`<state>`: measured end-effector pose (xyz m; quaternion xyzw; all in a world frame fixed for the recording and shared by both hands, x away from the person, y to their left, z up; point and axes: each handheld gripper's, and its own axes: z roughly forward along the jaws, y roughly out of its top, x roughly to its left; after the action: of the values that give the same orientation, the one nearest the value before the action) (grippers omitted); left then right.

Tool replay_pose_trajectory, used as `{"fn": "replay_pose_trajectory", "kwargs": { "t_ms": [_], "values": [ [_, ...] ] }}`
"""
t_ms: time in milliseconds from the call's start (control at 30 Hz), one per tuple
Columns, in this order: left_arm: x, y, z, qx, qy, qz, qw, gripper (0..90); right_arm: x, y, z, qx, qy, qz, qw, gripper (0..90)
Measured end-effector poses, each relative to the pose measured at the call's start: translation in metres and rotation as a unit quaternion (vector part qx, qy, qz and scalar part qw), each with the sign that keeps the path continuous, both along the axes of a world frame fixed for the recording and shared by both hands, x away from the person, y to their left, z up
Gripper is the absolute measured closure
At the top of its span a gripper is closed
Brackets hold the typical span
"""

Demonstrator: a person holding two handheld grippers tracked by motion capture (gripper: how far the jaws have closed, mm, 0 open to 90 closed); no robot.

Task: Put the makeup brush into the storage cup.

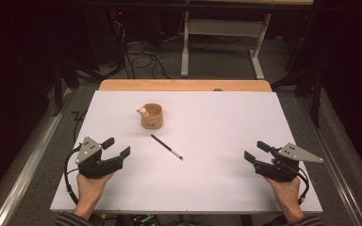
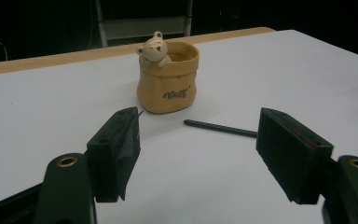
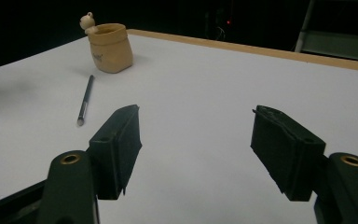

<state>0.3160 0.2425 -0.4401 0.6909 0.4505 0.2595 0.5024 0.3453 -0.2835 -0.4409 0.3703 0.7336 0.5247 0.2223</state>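
Observation:
A tan sack-shaped cup (image 1: 152, 116) (image 2: 168, 78) (image 3: 110, 47) with a small bear figure (image 2: 154, 48) on its rim stands upright on the white table top (image 1: 217, 122), left of centre. A dark pen (image 1: 167, 147) (image 2: 220, 128) (image 3: 86, 100) lies flat just in front of the cup, running diagonally. Near the front left corner, my left gripper (image 1: 116, 147) (image 2: 198, 154) rests open and holds nothing, its jaws aimed toward the cup and pen. My right gripper (image 1: 257, 150) (image 3: 198, 149) sits near the front right, also open, with nothing between its jaws.
A wooden strip (image 1: 184, 85) borders the far edge of the table top. Beyond it are cables (image 1: 143, 59) on the floor and a metal stand (image 1: 221, 42). The surroundings are dark.

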Motion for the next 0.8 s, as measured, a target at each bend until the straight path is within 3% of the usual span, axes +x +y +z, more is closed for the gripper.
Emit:
{"fn": "replay_pose_trajectory", "kwargs": {
  "t_ms": [800],
  "values": [
    [-0.0004, -0.0025, 0.0029, -0.004, 0.003, -0.013, 0.9999, 30.1, -0.0014, -0.0026, -0.0002, 0.003, -0.002, -0.001, 1.0, 34.8]
  ]
}}
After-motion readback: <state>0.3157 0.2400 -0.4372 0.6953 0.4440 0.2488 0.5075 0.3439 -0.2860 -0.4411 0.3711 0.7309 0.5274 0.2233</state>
